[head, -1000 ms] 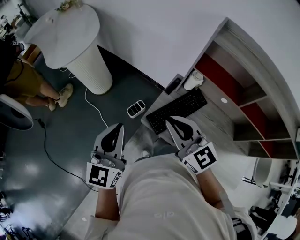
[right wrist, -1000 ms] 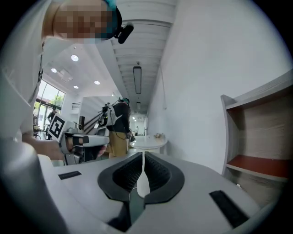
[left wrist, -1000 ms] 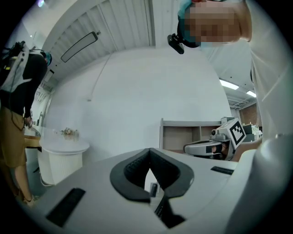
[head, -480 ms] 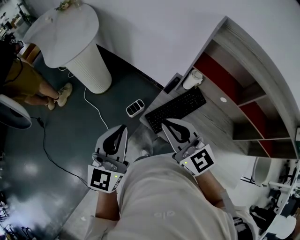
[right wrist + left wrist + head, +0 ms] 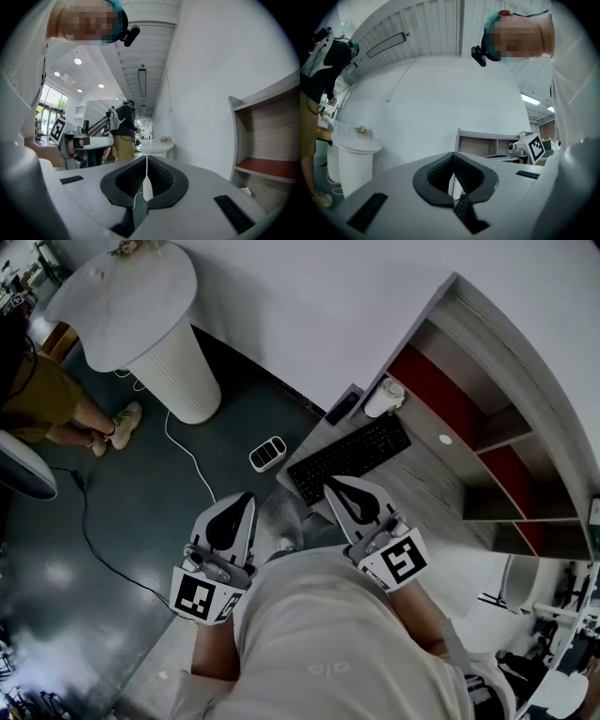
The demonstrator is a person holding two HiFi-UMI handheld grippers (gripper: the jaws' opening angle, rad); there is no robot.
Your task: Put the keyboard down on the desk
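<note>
The black keyboard lies flat on the grey wooden desk, close to its left end. My right gripper is shut and empty, its tip just over the keyboard's near edge. Left of the desk, my left gripper hangs over the floor, also shut with nothing in it. In the left gripper view the closed jaws point toward the desk, and a strip of the keyboard shows below them. The right gripper view has the closed jaws facing along the wall.
A white cup and a dark flat object sit at the desk's far left corner. Shelving with red panels backs the desk. On the floor are a white power strip, a cable and a white pedestal table. A person stands far left.
Both grippers have stayed shut and empty. The right one has drifted slightly back toward my body; the left has barely shifted. The keyboard has not moved.
</note>
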